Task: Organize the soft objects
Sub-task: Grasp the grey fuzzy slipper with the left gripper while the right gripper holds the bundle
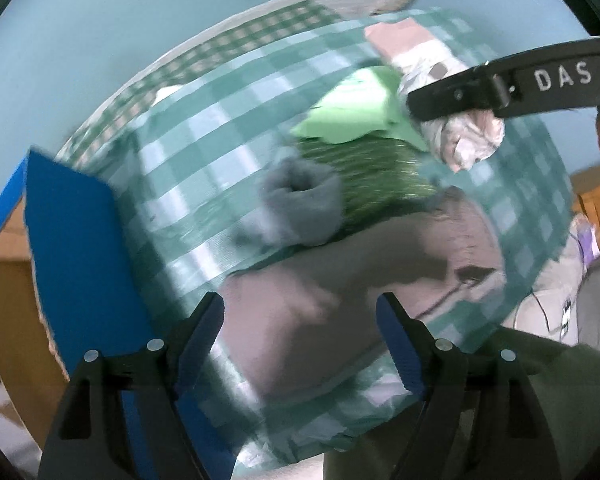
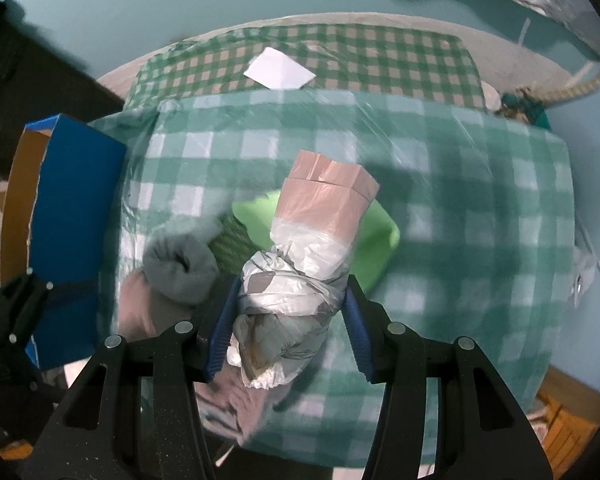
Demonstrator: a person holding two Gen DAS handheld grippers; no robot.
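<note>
Right gripper [image 2: 290, 320] fingers clamp the knotted plastic-bag bundle [image 2: 300, 280] at centre frame; left gripper [image 1: 300, 344] fingers wide, empty; grey sock roll [image 1: 300, 208], green cloth [image 1: 352, 112] remain unsorted.

Left gripper [image 1: 300, 344] agape, right gripper [image 2: 288, 320] clamped.

You worked above a table [image 2: 500, 208] draped in green-checked cloth, pale teal floor [image 2: 180, 4] around it, a blue box [image 2: 76, 208] beside.

White "DAS" lettering on black right gripper [image 1: 452, 118] arm.
</note>
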